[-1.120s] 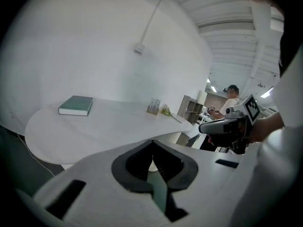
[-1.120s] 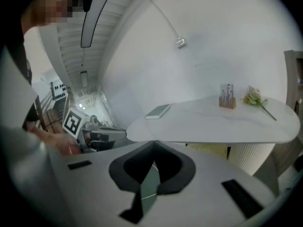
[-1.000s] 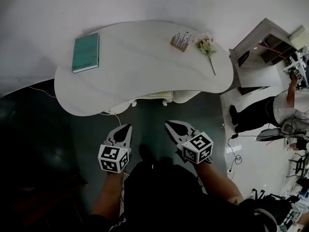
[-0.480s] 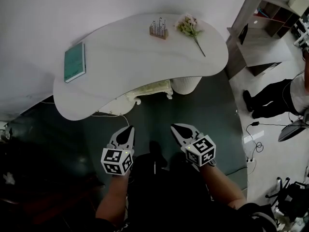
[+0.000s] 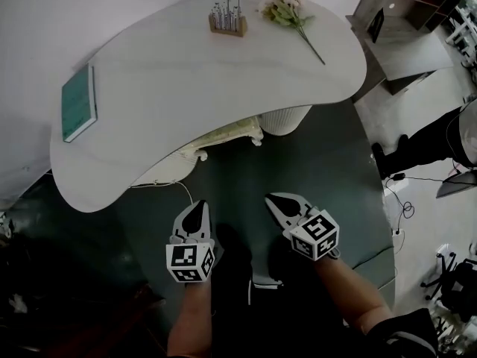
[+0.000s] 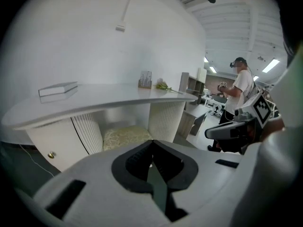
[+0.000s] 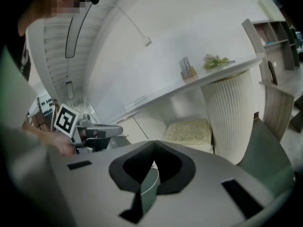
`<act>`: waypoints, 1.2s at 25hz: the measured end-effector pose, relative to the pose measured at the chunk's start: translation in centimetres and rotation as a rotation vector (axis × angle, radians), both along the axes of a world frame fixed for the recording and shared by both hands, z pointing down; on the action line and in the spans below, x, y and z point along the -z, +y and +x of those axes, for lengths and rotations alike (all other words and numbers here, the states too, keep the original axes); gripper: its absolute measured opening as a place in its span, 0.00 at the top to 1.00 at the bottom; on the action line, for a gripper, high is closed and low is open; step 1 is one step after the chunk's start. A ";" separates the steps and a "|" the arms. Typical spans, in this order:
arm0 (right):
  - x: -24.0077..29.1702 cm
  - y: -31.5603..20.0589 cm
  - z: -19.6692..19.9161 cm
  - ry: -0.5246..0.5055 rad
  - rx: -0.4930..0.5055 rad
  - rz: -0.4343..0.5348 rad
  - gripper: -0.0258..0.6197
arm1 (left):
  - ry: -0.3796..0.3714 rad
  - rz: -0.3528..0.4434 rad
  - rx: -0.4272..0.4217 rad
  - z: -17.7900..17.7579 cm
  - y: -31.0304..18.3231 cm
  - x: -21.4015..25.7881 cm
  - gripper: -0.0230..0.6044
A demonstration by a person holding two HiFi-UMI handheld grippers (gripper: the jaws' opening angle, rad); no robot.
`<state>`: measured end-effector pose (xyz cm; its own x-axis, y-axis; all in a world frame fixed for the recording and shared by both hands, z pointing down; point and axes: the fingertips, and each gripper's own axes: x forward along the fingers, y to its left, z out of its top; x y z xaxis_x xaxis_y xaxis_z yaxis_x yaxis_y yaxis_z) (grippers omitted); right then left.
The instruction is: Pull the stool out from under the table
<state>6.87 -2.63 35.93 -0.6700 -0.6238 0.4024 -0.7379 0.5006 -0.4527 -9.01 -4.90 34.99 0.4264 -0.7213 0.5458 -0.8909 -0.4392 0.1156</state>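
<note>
Under the bench [image 5: 186, 88], by its front edge: stool [image 5: 223, 137] w/ cream cushion, not yet pulled out. In front of bench, well clear of stool: L claw [image 5: 198, 204] & R claw [image 5: 273, 198], both pressed together, empty, aimed twd bench. On bench top: book [image 5: 78, 103], flowers [image 5: 287, 10].

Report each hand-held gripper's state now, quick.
Left hand-held gripper: closed, holding nothing.
Right hand-held gripper: closed, holding nothing.
</note>
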 end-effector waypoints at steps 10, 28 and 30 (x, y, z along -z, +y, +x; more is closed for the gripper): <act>-15.3 -3.8 -6.1 0.023 0.027 0.091 0.95 | 0.084 0.066 0.051 -3.4 -6.1 -14.7 0.95; -32.0 -13.2 -2.5 0.103 0.014 0.286 0.95 | -0.011 0.107 0.055 -8.4 -11.1 -32.1 0.95; -31.7 -14.8 -1.6 0.130 0.012 0.331 0.95 | -0.019 0.171 0.026 -8.4 -11.6 -31.8 0.95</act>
<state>5.30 -17.45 67.63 -0.6350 -0.7268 0.2619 -0.7715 0.6138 -0.1674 -17.38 -16.47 66.83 0.3969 -0.8152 0.4219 -0.9037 -0.4274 0.0243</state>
